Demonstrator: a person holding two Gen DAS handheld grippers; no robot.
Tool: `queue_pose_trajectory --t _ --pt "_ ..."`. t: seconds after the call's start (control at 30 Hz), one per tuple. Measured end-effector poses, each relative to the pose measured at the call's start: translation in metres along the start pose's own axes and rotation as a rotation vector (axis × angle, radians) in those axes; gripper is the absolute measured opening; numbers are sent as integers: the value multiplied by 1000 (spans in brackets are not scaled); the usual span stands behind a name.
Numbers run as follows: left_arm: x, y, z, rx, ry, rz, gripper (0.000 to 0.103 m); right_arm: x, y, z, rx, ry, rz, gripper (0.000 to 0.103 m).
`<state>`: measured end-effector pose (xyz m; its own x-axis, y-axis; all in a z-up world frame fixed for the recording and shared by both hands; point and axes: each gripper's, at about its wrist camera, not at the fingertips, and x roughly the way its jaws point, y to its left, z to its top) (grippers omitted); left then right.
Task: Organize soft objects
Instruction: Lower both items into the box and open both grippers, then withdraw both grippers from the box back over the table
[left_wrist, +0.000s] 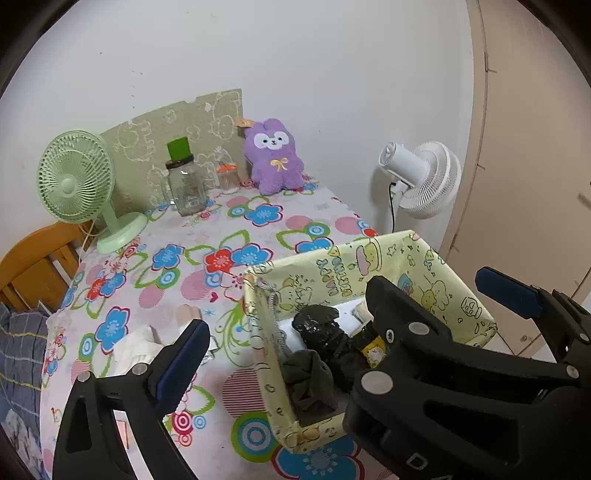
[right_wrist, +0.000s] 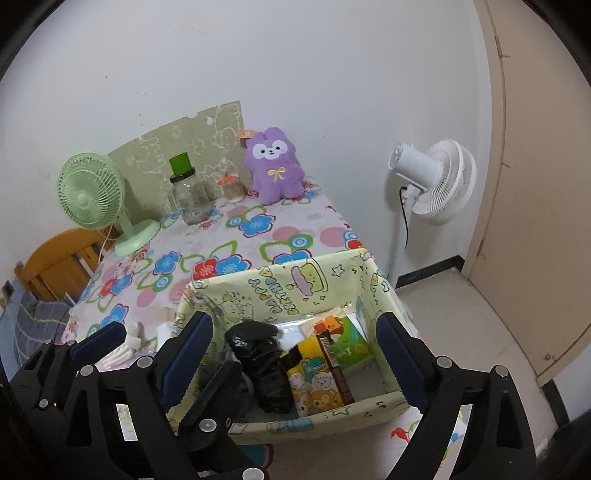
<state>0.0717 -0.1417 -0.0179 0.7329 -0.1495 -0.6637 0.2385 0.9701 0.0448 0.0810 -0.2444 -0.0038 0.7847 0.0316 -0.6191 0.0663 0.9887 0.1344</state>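
A yellow cartoon-print fabric bin (left_wrist: 369, 266) (right_wrist: 295, 280) stands at the table's near right corner. It holds a black bundle (left_wrist: 325, 332) (right_wrist: 264, 365), a dark grey cloth (left_wrist: 310, 380), snack packets (right_wrist: 321, 373) and a green packet (right_wrist: 349, 334). My left gripper (left_wrist: 284, 339) is open over the bin's left wall; its fingers (right_wrist: 99, 339) show at the lower left of the right wrist view. My right gripper (right_wrist: 295, 354) is open and empty above the bin. A white cloth (left_wrist: 138, 347) (right_wrist: 127, 341) lies left of the bin. A purple plush bunny (left_wrist: 273, 157) (right_wrist: 275, 166) sits at the far edge.
A green desk fan (left_wrist: 79, 184) (right_wrist: 94, 195), a glass jar with a green lid (left_wrist: 184, 182) (right_wrist: 188, 194) and a small orange-lidded jar (left_wrist: 228, 179) stand at the back. A white floor fan (left_wrist: 424, 179) (right_wrist: 432, 181) stands right of the table. A wooden chair (left_wrist: 40, 262) is left.
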Motion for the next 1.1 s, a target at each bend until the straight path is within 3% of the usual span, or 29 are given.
queue_pose_trajectory --t 1.1 --pt "-51 64 -24 -68 -61 38 99 -39 80 -9 -141 -34 13 94"
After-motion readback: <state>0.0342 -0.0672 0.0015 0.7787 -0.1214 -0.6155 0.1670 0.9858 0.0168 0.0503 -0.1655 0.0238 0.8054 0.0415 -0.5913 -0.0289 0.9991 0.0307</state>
